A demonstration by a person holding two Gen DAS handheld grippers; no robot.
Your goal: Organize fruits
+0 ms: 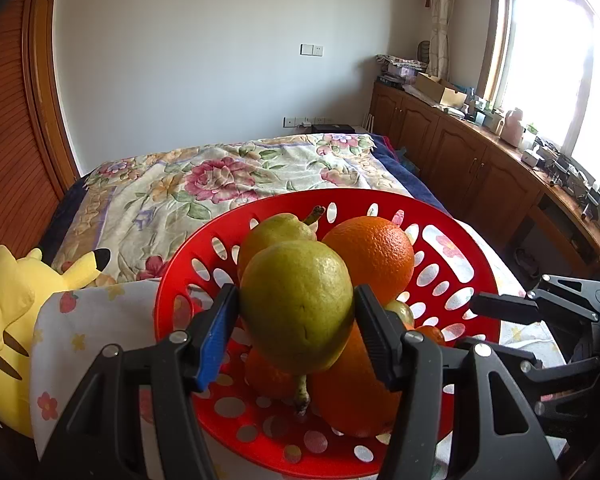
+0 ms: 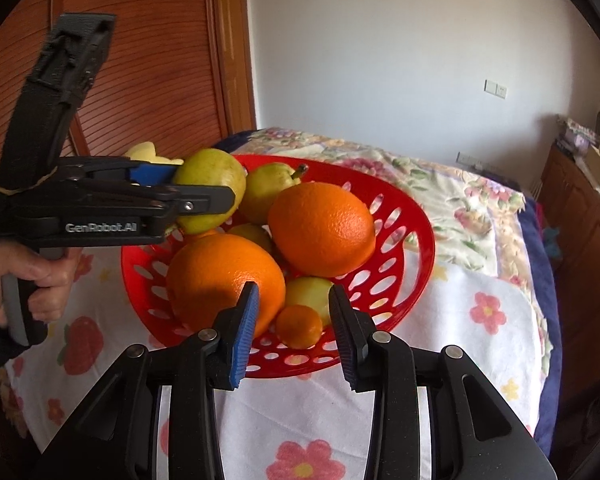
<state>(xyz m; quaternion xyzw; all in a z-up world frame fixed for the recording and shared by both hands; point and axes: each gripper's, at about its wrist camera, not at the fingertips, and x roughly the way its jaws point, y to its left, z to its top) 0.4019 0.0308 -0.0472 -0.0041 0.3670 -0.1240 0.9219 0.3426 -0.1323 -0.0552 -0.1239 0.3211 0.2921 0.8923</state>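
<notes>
A red perforated basket (image 1: 452, 352) (image 2: 416, 224) stands on a white floral cloth and holds two big oranges (image 2: 224, 276) (image 2: 322, 228), a green pear (image 2: 266, 192), a small tangerine (image 2: 299, 326) and a pale yellow-green fruit (image 2: 308, 292). Just above the basket's left side, my left gripper (image 1: 296, 308) (image 2: 204, 188) is shut on another green pear (image 1: 296, 304) (image 2: 210, 176), pads pressing both flanks. My right gripper (image 2: 294, 320) (image 1: 466, 322) stands at the basket's near rim. Its jaws sit narrowly apart with the tangerine between them in view but untouched.
A yellow plush toy (image 1: 8, 300) lies left of the basket. The white floral cloth (image 2: 480, 320) covers the near bed, a flowered quilt (image 1: 220, 184) lies behind. A wooden wardrobe door (image 2: 140, 80) stands left; cluttered wooden cabinets (image 1: 480, 160) line the window wall. A hand (image 2: 32, 280) grips the left handle.
</notes>
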